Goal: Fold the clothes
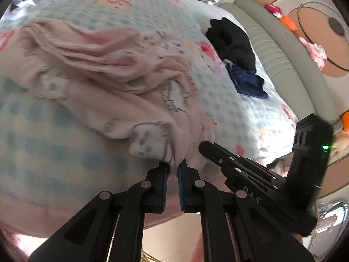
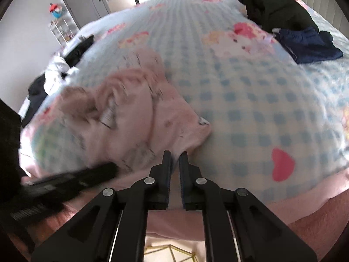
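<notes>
Left wrist view: the left hand-held gripper [image 1: 172,167] has its jaws drawn narrow and pinching the near edge of a pink garment [image 1: 113,69] printed with small white cartoon figures.
Right wrist view: the right hand-held gripper [image 2: 175,159] has its jaws nearly together with pink cloth between them, at a corner of the same pink garment [image 2: 130,113].
Gripper spacing: the two grippers are just beside each other on the garment's near edge; each shows in the other's view.
Garment: crumpled and bunched in loose folds, lying on the bed [image 2: 250,100] near its front edge, spreading away from the grippers.
Bed cover: a blue-and-white checked blanket with pink cartoon prints and a pink border along the near edge.
Open room: a broad stretch of checked blanket lies bare to the right of the garment and beyond it.
Far right of bed: a black garment [image 2: 281,8] and a dark blue garment [image 2: 309,43] lie touching each other, well apart from the pink one.
Far left edge: a heap of black and white clothes [image 2: 56,69] sits at the bed's left side.
Sharpness: the pink cloth is motion-blurred, so its exact outline is unclear.
</notes>
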### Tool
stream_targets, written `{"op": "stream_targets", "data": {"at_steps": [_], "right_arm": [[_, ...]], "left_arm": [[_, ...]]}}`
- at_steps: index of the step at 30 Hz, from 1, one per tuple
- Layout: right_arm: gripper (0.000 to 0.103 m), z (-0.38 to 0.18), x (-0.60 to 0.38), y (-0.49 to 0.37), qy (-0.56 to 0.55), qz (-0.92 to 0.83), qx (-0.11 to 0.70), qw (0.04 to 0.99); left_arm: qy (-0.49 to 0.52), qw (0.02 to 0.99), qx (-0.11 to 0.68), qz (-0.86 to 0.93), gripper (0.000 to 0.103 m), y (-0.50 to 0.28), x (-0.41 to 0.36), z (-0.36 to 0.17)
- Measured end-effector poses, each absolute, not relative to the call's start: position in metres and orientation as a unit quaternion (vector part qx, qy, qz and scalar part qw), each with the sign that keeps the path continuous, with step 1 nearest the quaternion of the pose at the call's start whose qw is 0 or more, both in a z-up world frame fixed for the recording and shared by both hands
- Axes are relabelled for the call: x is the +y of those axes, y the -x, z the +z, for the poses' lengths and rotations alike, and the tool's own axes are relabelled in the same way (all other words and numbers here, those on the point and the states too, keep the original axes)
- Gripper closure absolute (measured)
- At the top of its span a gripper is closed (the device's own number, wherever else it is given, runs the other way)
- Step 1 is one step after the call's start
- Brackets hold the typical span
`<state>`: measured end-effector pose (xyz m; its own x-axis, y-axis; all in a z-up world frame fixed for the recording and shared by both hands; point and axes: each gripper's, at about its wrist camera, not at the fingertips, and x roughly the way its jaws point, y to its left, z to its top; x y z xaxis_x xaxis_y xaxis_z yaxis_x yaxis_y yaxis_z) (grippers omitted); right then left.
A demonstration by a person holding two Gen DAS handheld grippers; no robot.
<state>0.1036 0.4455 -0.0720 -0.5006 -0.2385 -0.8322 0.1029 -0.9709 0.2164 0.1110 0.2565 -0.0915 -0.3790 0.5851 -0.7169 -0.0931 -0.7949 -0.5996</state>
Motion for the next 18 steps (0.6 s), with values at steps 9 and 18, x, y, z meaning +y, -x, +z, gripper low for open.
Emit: {"op": "stream_targets", "data": {"at_steps": [9, 18], "right_arm": [[0.078, -0.081, 0.468, -0.103, -0.491, -0.862, -0.097, 0.078], [0.035, -0.09, 0.445, -0.103, -0.499, -0.85, -0.114, 0.127]], "left_arm": [[0.451, 0.214, -0.273, 0.822, 0.054, -0.129, 0.223, -0.057], [0.475, 0.088, -0.205, 0.851, 0.039, -0.12, 0.202, -0.066]]}}
